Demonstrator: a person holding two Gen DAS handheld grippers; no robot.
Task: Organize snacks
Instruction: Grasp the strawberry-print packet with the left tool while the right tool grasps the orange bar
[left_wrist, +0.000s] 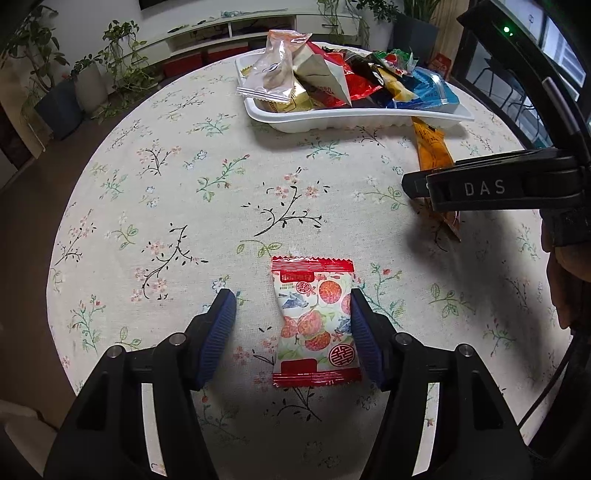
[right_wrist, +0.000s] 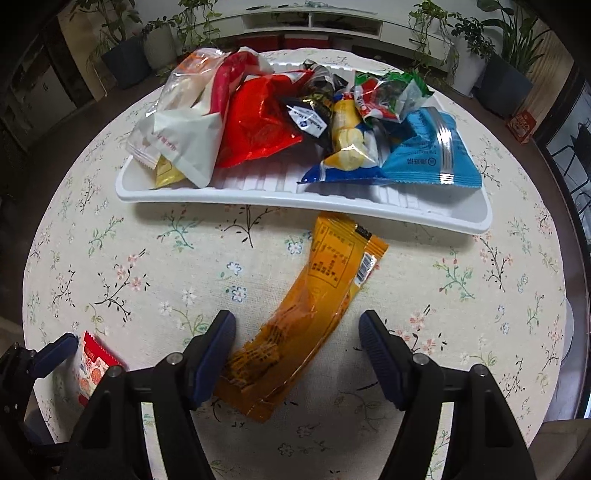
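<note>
My left gripper (left_wrist: 293, 325) points steeply down, jaws apart astride the red-and-white packet (left_wrist: 314, 322), lengthwise toward the tray (left_wrist: 354, 120). My right gripper (right_wrist: 297, 350), unclenched, straddles the orange packet (right_wrist: 306, 317), angled toward the tray.

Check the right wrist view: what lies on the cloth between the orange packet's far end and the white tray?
Nothing. In the right wrist view the orange packet ends close to the white tray, with only bare floral tablecloth between.
</note>
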